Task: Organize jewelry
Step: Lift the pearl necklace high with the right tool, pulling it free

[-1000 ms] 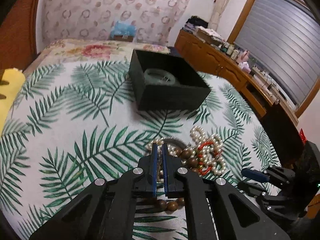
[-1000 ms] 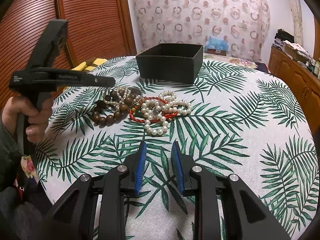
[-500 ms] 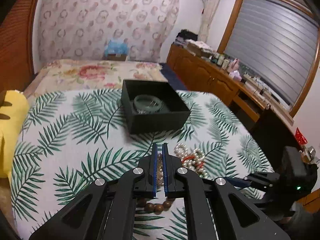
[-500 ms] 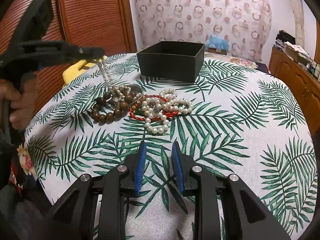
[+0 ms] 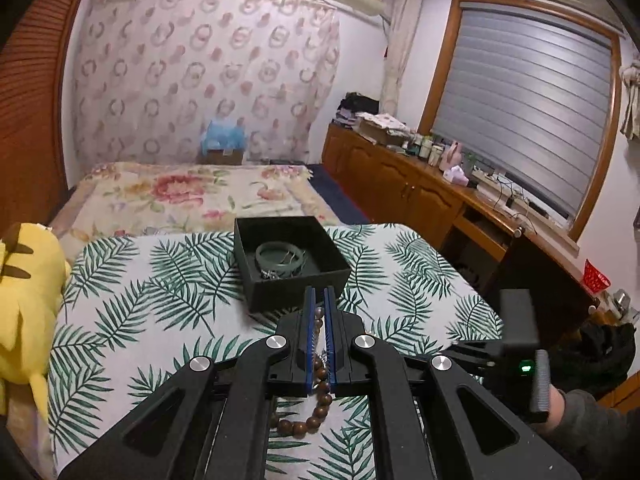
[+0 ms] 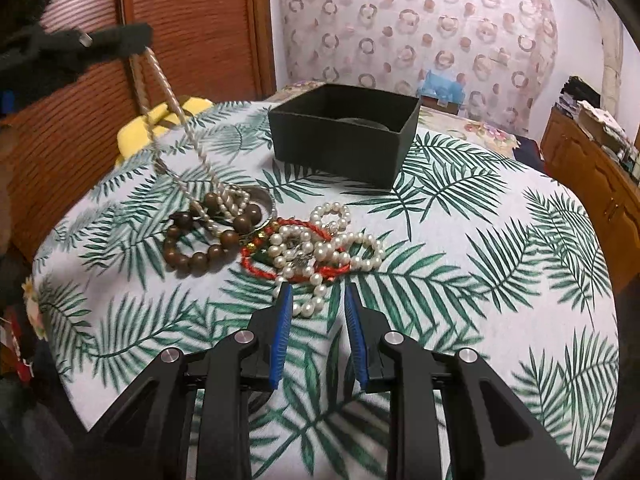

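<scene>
Left gripper [image 5: 317,304]: jaws nearly closed on a thin pale bead strand [image 6: 182,128], raised above the table [image 6: 500,280]. In the right wrist view the strand runs taut and slanted from the blurred gripper at upper left down to the jewelry pile, its lower end not yet clear of the brown wooden bead bracelet [image 6: 208,236]. In the left wrist view, brown beads show between and below the pads; whether they are pinched as well cannot be told. The black box [image 5: 294,264] lies straight ahead of the left gripper, just beyond its fingertips and lower, open side up, with a green bangle [image 5: 280,258] already inside. The coming move likely runs forward along the finger axis and over the near wall. Right gripper [image 6: 316,320]: jaws apart, holding nothing, low at the near edge of the white pearl strand [image 6: 320,248] tangled with a red cord [image 6: 260,266]; the box stands well beyond that pile.
</scene>
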Demonstrator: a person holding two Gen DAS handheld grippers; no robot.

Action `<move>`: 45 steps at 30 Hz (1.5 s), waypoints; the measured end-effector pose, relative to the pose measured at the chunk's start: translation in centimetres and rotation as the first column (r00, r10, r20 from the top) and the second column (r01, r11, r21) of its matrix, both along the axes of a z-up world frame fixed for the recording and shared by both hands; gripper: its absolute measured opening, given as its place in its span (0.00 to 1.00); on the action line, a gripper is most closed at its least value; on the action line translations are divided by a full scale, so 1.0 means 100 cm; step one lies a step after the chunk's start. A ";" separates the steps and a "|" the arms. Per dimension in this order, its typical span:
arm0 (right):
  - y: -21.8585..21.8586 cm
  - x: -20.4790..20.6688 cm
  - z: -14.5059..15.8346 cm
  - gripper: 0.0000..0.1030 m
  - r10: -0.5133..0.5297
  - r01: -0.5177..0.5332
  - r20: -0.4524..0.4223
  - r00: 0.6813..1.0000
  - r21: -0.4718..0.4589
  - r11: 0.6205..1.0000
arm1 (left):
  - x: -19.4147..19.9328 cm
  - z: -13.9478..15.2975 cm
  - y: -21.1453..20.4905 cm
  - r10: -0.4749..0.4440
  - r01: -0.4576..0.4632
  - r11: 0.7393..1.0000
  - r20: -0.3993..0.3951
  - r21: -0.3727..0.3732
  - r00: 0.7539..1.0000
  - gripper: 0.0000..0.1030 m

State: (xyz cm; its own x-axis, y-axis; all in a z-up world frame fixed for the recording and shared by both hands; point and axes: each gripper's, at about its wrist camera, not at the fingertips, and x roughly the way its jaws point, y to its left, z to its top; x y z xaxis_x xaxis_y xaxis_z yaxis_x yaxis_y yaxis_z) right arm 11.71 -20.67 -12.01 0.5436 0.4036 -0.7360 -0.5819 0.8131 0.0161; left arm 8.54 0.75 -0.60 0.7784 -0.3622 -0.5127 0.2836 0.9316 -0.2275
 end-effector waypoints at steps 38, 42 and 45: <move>-0.016 0.024 0.130 0.08 0.010 -0.025 0.234 0.972 0.062 0.998 | 0.021 0.056 -0.009 -0.009 0.003 0.999 0.117 0.050 0.993 0.04; -0.019 0.027 0.149 0.08 0.003 -0.026 0.262 0.965 0.084 0.996 | 0.025 0.063 -0.012 -0.010 0.004 0.999 0.127 0.052 0.992 0.04; -0.022 0.025 0.162 0.08 0.004 -0.033 0.284 0.959 0.097 0.995 | 0.027 0.068 -0.014 -0.009 0.001 0.998 0.136 0.055 0.991 0.04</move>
